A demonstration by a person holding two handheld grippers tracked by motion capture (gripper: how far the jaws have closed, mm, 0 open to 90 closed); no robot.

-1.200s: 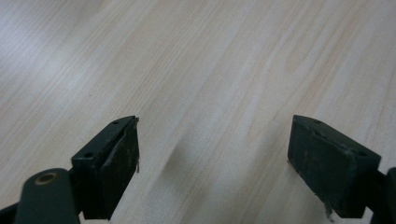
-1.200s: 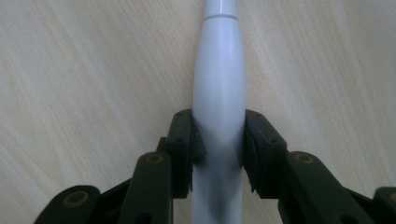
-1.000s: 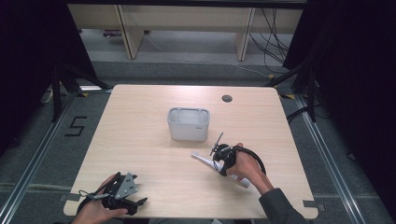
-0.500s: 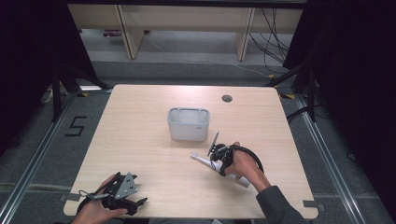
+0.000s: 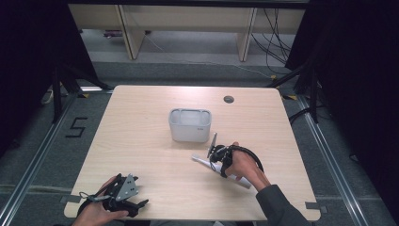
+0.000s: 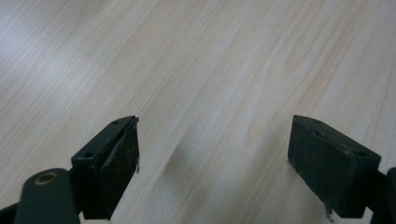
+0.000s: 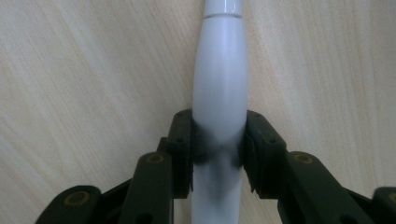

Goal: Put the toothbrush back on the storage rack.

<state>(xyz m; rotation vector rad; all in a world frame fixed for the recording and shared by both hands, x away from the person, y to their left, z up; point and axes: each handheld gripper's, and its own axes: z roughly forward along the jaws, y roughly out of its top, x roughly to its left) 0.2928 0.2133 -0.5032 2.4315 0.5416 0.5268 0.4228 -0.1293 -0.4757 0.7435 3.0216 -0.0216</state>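
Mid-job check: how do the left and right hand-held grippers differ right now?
The right hand-held gripper is clamped on a white tube, its jaws pressing both sides; the left hand-held gripper stands wide open with only bare table between its jaws. In the high view, the right sits mid-table near the grey container; the left rests at the near left edge. Both have black jaws.

Light wooden table (image 5: 141,141), grey bin (image 5: 189,125), white tube (image 5: 207,164)
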